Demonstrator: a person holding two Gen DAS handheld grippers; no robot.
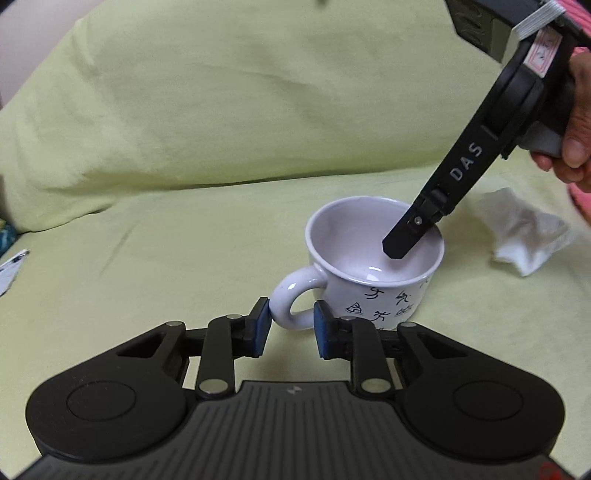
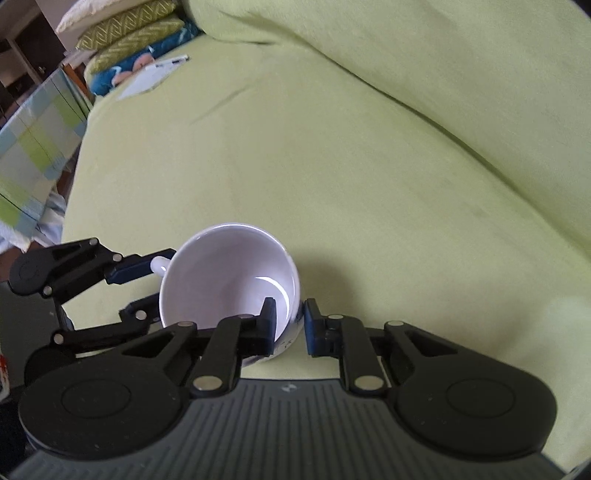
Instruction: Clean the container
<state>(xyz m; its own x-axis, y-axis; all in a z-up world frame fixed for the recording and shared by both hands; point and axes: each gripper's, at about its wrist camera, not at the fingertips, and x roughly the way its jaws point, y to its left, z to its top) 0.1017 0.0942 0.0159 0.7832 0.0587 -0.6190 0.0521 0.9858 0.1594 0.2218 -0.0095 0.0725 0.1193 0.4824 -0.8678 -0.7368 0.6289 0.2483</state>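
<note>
White ceramic mug (image 1: 373, 266) with black stick-figure glyphs on its outer wall, a looped handle (image 1: 293, 301) and a glossy interior with nothing in it; it stands upright on the yellow-green sheet (image 1: 184, 258), lower centre-right of the left wrist view.

My left gripper (image 1: 288, 330) is spread wide, its blue pads (image 1: 263, 326) flanking the handle: the left pad sits just beside or touching the loop's outer curve, and I cannot tell which; the right pad lies between the loop and the mug wall. Nothing is clamped.

My right gripper (image 2: 290, 325), seen in its own view at lower centre, straddles the mug rim (image 2: 229, 227): one finger hangs inside the bowl, the other outside the wall. Its jaws stand apart, holding nothing. In the left wrist view the inner finger dips into the mug from the upper right, and a hand (image 1: 574, 122) grips the device at the right edge.

A crumpled white tissue (image 1: 524, 236) lies to the mug's right, apart from it. The sheet rises into a padded backrest across the upper frame; open flat cloth extends left of the mug. Papers with a pen (image 2: 155, 72) and patterned cushions (image 2: 129, 33) sit in the upper left of the right wrist view, well apart from the mug.
</note>
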